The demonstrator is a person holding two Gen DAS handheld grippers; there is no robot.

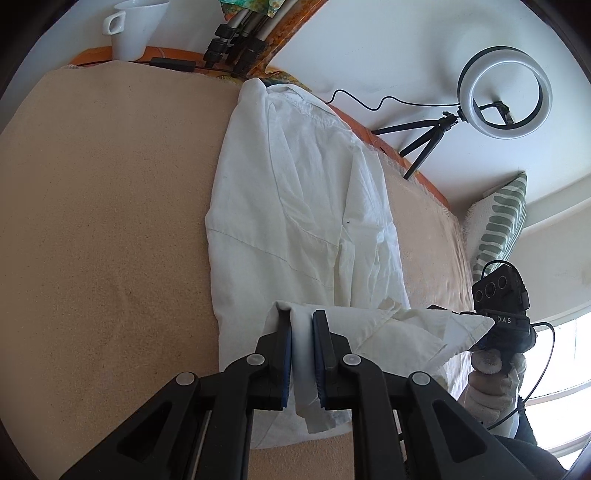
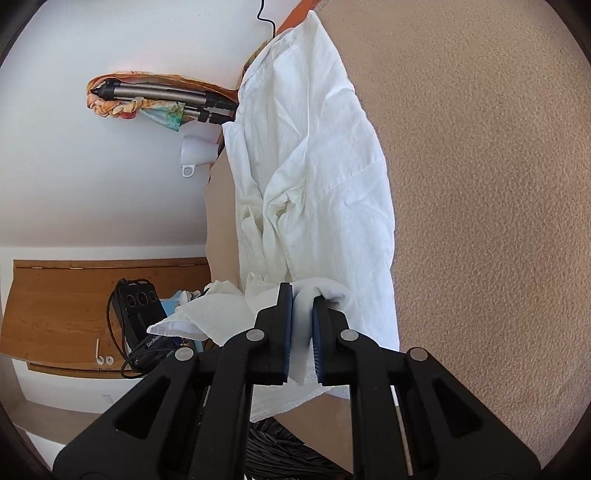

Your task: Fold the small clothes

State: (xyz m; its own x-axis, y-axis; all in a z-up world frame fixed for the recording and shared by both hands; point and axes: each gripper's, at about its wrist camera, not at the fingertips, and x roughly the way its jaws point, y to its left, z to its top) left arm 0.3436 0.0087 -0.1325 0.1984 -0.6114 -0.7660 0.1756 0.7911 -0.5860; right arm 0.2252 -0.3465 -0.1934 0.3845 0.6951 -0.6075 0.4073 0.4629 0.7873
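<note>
A white shirt (image 1: 295, 206) lies lengthwise on a beige cloth-covered table (image 1: 92, 221). Its near edge is lifted off the surface. My left gripper (image 1: 301, 321) is shut on a fold of that edge, white cloth squeezed between the blue pads. In the right wrist view the same white shirt (image 2: 314, 166) stretches away, and my right gripper (image 2: 303, 299) is shut on another fold of the lifted edge. The stretch of hem between the two grips sags. The right gripper's body (image 1: 502, 310) shows at the right of the left wrist view, held by a gloved hand (image 1: 491, 387).
A white cup (image 1: 136, 29), tripod legs (image 1: 236, 37) and a black cable lie at the table's far edge. A ring light on a small tripod (image 1: 506, 96) stands beyond the right side, by a green-patterned cushion (image 1: 498, 221). A wooden shelf (image 2: 92, 314) is at the left.
</note>
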